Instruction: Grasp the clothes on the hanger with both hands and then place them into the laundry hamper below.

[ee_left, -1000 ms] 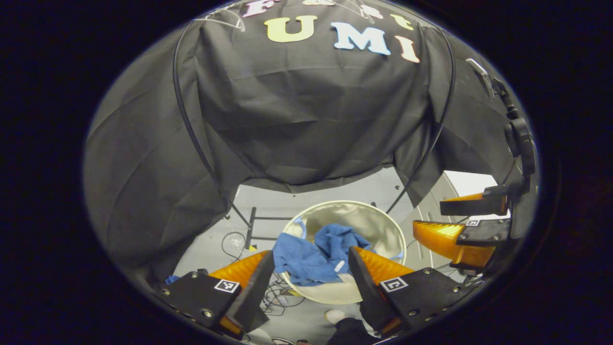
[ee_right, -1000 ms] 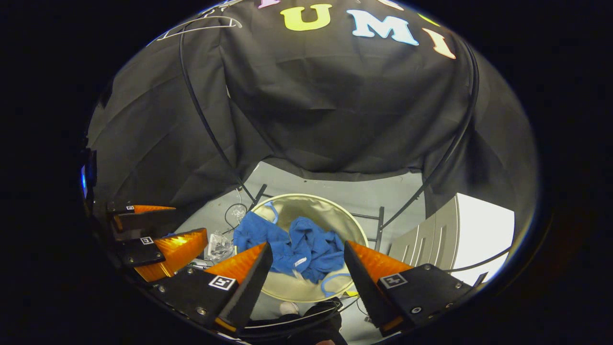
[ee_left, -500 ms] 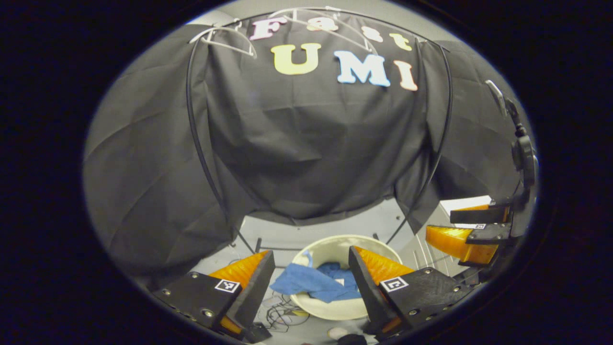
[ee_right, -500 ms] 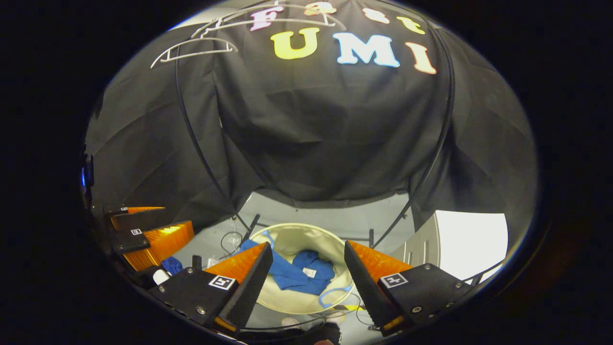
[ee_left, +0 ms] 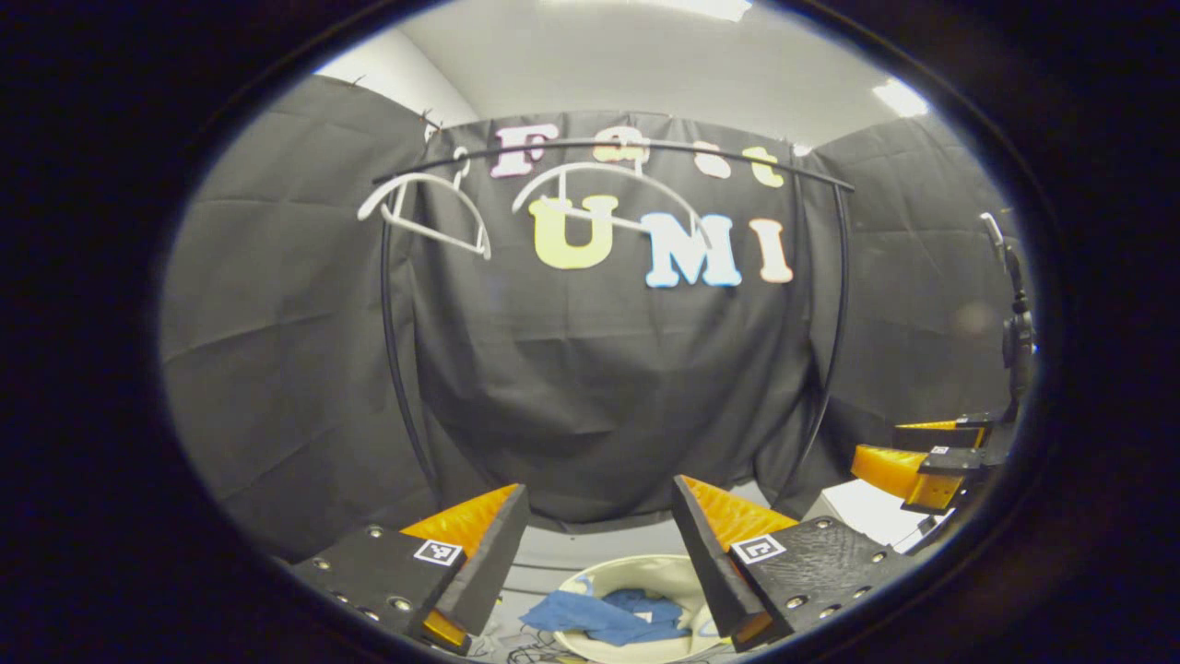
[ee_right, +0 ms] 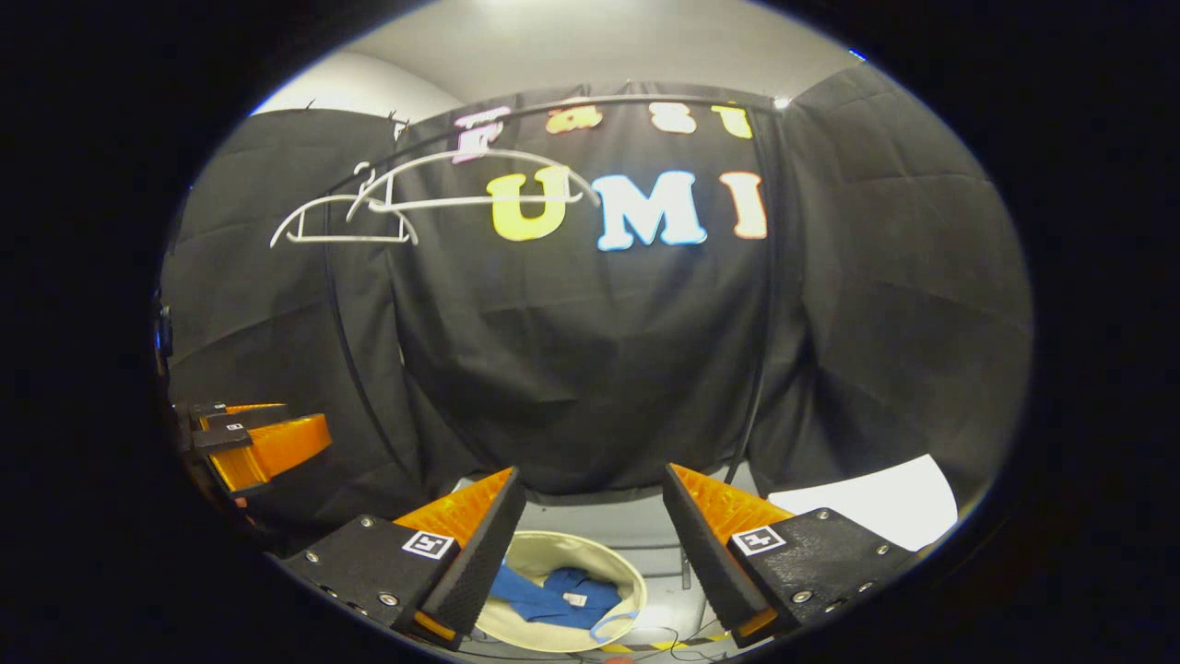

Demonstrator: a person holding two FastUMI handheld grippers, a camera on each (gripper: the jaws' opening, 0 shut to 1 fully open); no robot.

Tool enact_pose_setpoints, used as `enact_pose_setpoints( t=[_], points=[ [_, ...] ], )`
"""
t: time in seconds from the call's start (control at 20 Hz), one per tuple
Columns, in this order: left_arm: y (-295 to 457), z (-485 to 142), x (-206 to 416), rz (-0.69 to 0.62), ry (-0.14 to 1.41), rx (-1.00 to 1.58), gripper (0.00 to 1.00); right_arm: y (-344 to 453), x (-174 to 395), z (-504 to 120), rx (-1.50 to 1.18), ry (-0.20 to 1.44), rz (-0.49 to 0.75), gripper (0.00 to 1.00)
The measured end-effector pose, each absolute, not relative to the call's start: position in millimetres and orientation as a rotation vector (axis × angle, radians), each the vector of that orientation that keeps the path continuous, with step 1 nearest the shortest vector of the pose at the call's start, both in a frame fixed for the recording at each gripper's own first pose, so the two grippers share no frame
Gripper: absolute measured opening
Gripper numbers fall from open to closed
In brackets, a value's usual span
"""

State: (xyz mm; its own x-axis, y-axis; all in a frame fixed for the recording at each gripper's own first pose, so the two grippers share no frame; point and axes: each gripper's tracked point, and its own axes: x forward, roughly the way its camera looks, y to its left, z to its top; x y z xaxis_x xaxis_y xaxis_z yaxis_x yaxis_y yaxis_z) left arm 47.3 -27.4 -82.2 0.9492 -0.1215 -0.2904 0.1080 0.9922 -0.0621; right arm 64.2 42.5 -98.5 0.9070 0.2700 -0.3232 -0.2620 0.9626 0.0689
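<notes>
Both grippers sitting empty, left gripper (ee_left: 599,539) and right gripper (ee_right: 590,535) fingers apart; blue clothes (ee_right: 553,595) lying in hamper (ee_right: 572,558) below, two hangers (ee_left: 424,207) hanging bare.

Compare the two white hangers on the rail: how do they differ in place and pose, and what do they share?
In the left gripper view, the left hanger hangs near the rail's left end, while the right hanger hangs nearer the middle. The left hanger looks narrower, turned more edge-on; the right hanger looks wider. In the right gripper view they overlap. Both are white, bare of clothes, and hooked on the same rail; the blue clothes lie in the hamper below.
</notes>
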Motion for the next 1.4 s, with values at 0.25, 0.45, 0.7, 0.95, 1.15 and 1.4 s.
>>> enact_pose_setpoints(
  t=[0.25, 0.45, 0.7, 0.95, 1.15, 1.4],
  points=[
    [-34, -18, 13, -0.082, 0.195, -0.044, 0.95, 2, 43, -41, 0.039, 0.199, 0.218, 0.93],
    [-30, 28, -12, -0.056, 0.107, -0.023, 0.95, -18, 19, 2, 0.022, 0.084, 0.197, 0.91],
    [-24, 55, -39, -0.016, 0.049, -0.015, 0.95, -35, -3, 26, 0.000, 0.002, 0.172, 0.93],
    [-15, 59, -63, 0.014, 0.035, -0.025, 0.94, -47, -19, 28, 0.001, -0.020, 0.161, 0.93],
    [-13, 61, -76, 0.024, 0.033, -0.017, 0.94, -50, -25, 31, 0.027, -0.019, 0.155, 0.93],
    [-20, 70, -90, 0.019, 0.011, 0.005, 0.94, -47, -35, 34, 0.026, -0.039, 0.166, 0.93]
  ],
)
